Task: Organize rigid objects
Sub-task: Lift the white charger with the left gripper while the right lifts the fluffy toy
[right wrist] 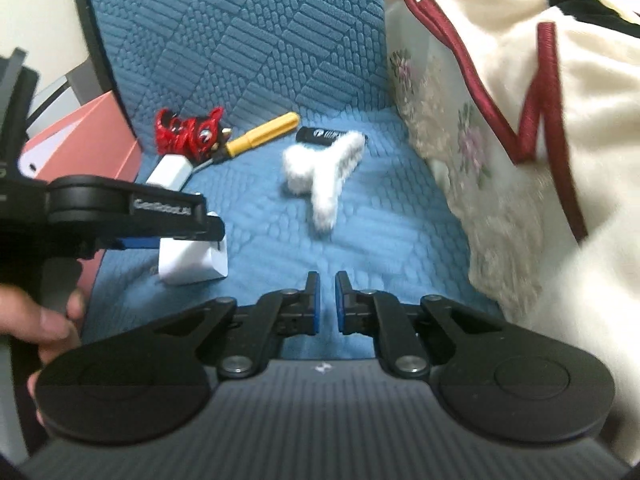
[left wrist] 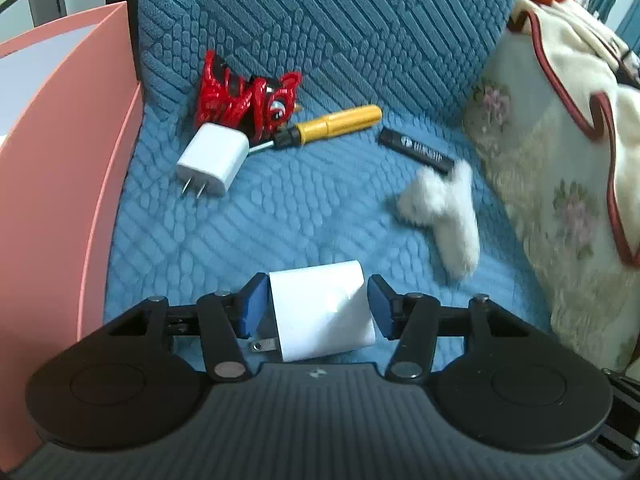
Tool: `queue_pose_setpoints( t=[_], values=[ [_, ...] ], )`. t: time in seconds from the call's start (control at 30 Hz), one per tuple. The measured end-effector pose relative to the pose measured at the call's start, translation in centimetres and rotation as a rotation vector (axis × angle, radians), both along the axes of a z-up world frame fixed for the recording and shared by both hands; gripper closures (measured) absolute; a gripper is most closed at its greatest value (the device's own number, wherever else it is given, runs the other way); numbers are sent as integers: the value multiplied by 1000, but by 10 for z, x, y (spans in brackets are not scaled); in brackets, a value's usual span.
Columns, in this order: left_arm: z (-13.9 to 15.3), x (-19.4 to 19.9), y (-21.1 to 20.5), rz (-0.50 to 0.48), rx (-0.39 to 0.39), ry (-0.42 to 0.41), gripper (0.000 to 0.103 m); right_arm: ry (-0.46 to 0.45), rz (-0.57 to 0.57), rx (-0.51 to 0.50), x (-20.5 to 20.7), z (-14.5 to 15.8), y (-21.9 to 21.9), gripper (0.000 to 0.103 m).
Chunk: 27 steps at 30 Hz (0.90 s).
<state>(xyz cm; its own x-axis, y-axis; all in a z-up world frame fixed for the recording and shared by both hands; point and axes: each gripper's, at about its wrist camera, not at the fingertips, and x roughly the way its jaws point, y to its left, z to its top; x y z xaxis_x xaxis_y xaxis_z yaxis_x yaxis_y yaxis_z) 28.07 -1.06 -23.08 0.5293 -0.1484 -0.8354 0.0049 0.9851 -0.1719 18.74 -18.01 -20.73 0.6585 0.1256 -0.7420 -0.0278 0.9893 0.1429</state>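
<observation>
My left gripper (left wrist: 316, 306) is closed around a white charger plug (left wrist: 322, 310) low over the blue cushion; the plug touches the left pad and a thin gap shows at the right pad. It also shows in the right wrist view (right wrist: 192, 258). Another white charger (left wrist: 212, 158), a red hair claw (left wrist: 244, 96), a yellow-handled screwdriver (left wrist: 336, 122) and a black USB stick (left wrist: 416, 150) lie at the cushion's back. My right gripper (right wrist: 327, 300) is nearly shut and empty above the cushion.
A pink box (left wrist: 60, 168) stands at the left of the blue seat cushion (left wrist: 280, 216). A white fluffy piece (left wrist: 444, 208) lies mid-right. A cream blanket with red trim (left wrist: 560, 160) covers the right side. The quilted backrest (left wrist: 320, 32) rises behind.
</observation>
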Motion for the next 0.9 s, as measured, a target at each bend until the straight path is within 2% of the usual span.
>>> queue_pose_setpoints(
  t=[0.33, 0.47, 0.57, 0.63, 0.73, 0.8, 0.9],
  values=[
    [4, -29, 11, 22, -8, 10, 44, 69, -8, -19, -12, -18, 5, 91],
    [-1, -24, 14, 36, -25, 28, 44, 43, 5, -35, -13, -17, 9, 88],
    [-3, -21, 14, 41, -23, 34, 41, 19, 5, -35, -13, -17, 10, 70],
    [-4, -19, 15, 49, -30, 41, 36, 0, 5, -31, -13, -16, 11, 52],
    [-4, -19, 18, 65, -50, 41, 28, -19, 15, -30, -12, -15, 14, 43],
    [-4, -18, 21, 75, -66, 46, 28, -30, 14, -28, -10, -16, 15, 37],
    [-4, -18, 26, 92, -92, 53, 28, -42, 9, -35, -6, -18, 17, 35]
  ],
)
